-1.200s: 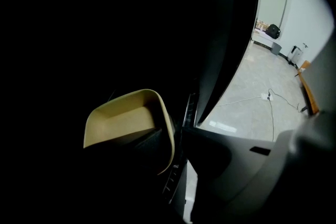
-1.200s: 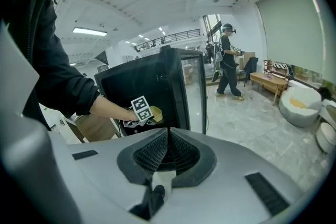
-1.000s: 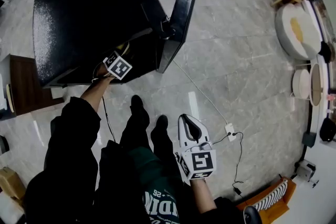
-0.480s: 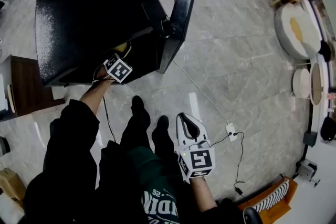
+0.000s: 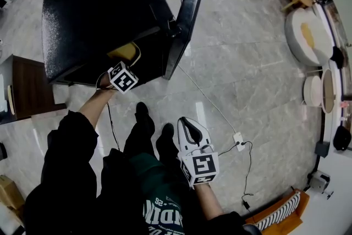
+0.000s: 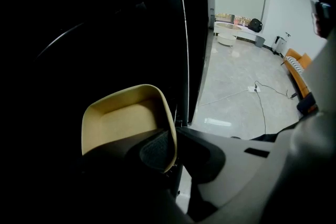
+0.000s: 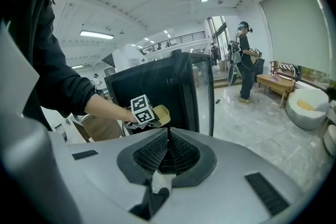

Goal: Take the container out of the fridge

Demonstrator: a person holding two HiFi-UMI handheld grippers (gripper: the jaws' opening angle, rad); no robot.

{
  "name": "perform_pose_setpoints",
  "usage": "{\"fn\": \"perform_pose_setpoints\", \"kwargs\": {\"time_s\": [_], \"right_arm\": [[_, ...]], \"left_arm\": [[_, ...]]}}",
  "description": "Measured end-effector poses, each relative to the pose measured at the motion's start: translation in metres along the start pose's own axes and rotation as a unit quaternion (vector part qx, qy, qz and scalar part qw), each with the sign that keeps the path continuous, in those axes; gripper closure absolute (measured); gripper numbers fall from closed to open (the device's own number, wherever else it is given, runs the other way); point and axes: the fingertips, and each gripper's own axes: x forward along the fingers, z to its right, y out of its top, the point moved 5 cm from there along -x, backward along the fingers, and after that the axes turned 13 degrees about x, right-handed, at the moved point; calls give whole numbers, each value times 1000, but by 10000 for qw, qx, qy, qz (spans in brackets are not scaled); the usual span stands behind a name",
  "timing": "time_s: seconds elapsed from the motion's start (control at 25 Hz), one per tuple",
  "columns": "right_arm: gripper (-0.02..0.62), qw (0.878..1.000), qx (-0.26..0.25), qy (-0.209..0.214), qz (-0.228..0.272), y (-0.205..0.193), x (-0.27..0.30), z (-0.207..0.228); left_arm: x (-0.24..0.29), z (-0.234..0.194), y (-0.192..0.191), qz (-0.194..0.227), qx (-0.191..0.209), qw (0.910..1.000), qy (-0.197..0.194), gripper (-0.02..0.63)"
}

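A black fridge (image 5: 99,8) stands on the floor with its door (image 5: 190,8) swung open. A shallow yellow container (image 5: 124,52) pokes out of the opening. My left gripper (image 5: 123,65) is shut on the container's near rim; in the left gripper view the rim (image 6: 126,118) sits pinched between the pads (image 6: 157,148). The right gripper view also catches the container (image 7: 160,112) beside the left gripper's marker cube (image 7: 142,109). My right gripper (image 5: 186,121) hangs low by my legs, away from the fridge, jaws shut with nothing in them (image 7: 168,131).
A brown cabinet (image 5: 25,85) stands left of the fridge. A power strip (image 5: 238,138) with its cable lies on the marble floor at the right. White round furniture (image 5: 308,36) lines the far right. Another person (image 7: 244,60) stands beyond the fridge door.
The left gripper has drawn back toward me and the yellow container now shows further out of the fridge. The right gripper has drifted slightly left.
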Motion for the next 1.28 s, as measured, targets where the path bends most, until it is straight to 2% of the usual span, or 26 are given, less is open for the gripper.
{"fn": "perform_pose_setpoints", "kwargs": {"time_s": [0.48, 0.76, 1.28], "right_arm": [[558, 9991, -393, 180, 46, 6, -13, -17], [557, 9979, -491, 430, 8, -1, -17, -33], [558, 9972, -548, 495, 133, -5, -37, -42]], "left_arm": [[-55, 41, 4, 140, 206, 9997, -81, 575], [-88, 74, -1, 170, 99, 9997, -138, 575], [-149, 143, -1, 277, 421, 9982, -317, 578]]}}
